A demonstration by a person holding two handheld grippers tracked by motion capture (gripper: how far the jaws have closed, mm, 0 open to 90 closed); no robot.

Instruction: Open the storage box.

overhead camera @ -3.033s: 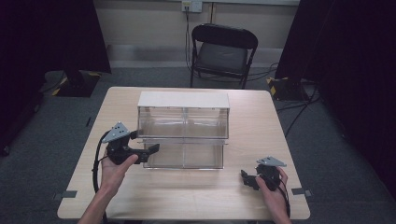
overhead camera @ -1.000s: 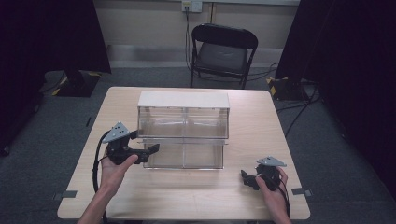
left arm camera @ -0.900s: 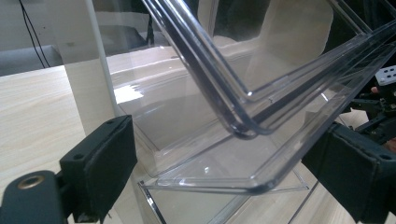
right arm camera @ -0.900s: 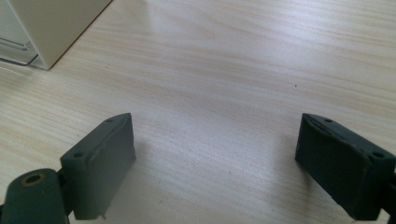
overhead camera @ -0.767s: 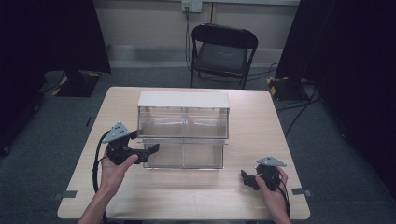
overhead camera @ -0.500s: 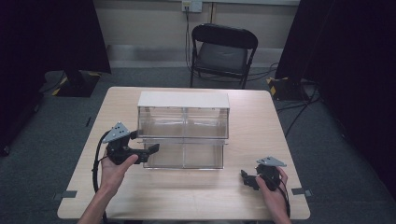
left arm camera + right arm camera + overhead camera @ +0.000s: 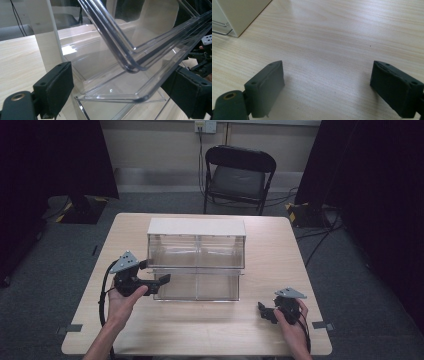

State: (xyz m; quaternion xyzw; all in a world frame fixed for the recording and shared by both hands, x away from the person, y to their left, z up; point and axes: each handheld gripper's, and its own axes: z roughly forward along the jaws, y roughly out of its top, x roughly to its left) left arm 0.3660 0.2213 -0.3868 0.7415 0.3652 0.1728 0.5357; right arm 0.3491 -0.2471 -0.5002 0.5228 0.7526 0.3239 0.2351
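Note:
A clear plastic drawer cabinet [image 7: 196,251] with a white top stands mid-table. Its lower drawer [image 7: 197,287] sticks out toward me. My left gripper [image 7: 162,281] is at that drawer's front left corner. In the left gripper view my left gripper [image 7: 120,92] stands open, and the clear drawer corner [image 7: 130,82] lies between the jaws with a gap at the left pad. My right gripper [image 7: 264,312] rests near the table's front right, held by a hand. The right gripper [image 7: 327,87] is open over bare wood, with the cabinet's white corner [image 7: 234,15] off to the upper left.
The wooden table [image 7: 200,335] has free room in front of the cabinet and at both sides. A black folding chair [image 7: 237,172] stands beyond the far edge. Dark curtains flank the room. The other gripper [image 7: 203,60] appears far off in the left gripper view.

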